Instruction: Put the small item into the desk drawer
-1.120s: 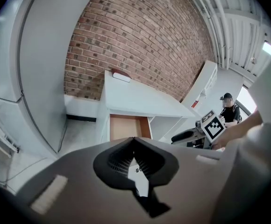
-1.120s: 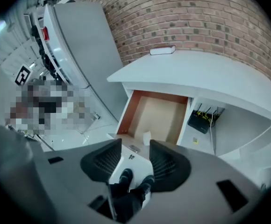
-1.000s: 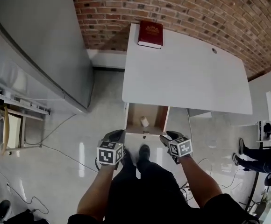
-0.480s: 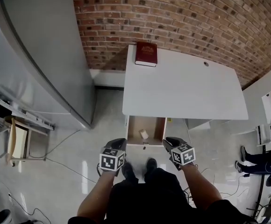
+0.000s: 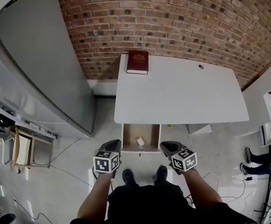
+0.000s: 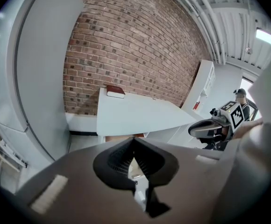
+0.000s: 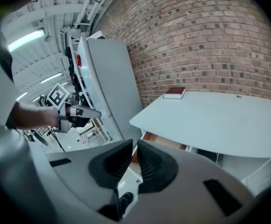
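the left gripper (image 5: 112, 147) has its jaws pressed together on nothing; the right gripper (image 5: 168, 147) has just been closing its jaws to a thin slit, nothing between them either. two grippers, both clear of the one open desk drawer (image 5: 128, 135), where the one small item (image 5: 139, 141), pale and perhaps a little roll, lies inside. one dark red book (image 5: 138, 61) rests on the one white desk (image 5: 182, 97).

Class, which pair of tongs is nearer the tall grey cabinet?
The left tongs, on the grey cabinet's side; the right tongs, whose jaws have just been closing on nothing, sit across the open drawer.
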Tool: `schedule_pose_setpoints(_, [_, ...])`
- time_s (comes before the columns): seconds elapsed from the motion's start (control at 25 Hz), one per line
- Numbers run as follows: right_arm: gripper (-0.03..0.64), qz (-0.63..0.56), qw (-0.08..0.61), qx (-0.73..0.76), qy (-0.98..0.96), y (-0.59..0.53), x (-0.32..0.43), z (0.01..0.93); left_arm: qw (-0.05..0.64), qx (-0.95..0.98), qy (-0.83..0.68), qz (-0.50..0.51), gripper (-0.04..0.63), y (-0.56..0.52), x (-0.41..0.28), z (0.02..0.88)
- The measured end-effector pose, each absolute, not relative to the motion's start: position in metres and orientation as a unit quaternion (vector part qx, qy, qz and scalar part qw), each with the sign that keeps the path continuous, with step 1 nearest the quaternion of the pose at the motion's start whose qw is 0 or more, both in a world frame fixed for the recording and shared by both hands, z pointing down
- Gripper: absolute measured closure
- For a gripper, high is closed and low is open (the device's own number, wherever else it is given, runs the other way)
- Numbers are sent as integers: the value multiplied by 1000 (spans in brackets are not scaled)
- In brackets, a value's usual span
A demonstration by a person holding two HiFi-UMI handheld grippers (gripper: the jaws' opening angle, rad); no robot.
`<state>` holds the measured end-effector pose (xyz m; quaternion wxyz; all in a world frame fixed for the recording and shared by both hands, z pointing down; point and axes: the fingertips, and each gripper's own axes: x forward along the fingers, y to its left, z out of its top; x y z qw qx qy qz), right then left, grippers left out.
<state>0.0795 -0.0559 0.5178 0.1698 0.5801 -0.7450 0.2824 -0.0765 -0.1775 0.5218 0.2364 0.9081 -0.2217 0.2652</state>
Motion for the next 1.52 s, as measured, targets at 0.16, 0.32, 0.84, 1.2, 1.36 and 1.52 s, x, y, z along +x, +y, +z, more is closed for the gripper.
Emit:
schedule_pose_setpoints(0.16, [585,262,161,573,-760,-38,112,497,233,907,-240,256,584,-172,-44,506])
schedule_pose_setpoints(0.32, [594,257,138,576,-763,-13,149,485,213,912,-246,250,583,-157,-9,483])
schedule_pose_setpoints(0.84, [603,207,44,573,-791,17,223,420,168,931,-257,199,583,-112,69,401])
schedule_pose_setpoints(1.2, [604,125,-2,571,-811,0,226,340,101,945,-259,173,583,-114,82,351])
schedule_pose_setpoints(1.36, [604,92,-21,577,-811,-10,217,302,79,952,-255,148,583,-125,72,319])
schedule_pose_setpoints(1.52, [604,61,-28,578,-814,-25,204,275,62,959,-252,115,583,-138,62,286])
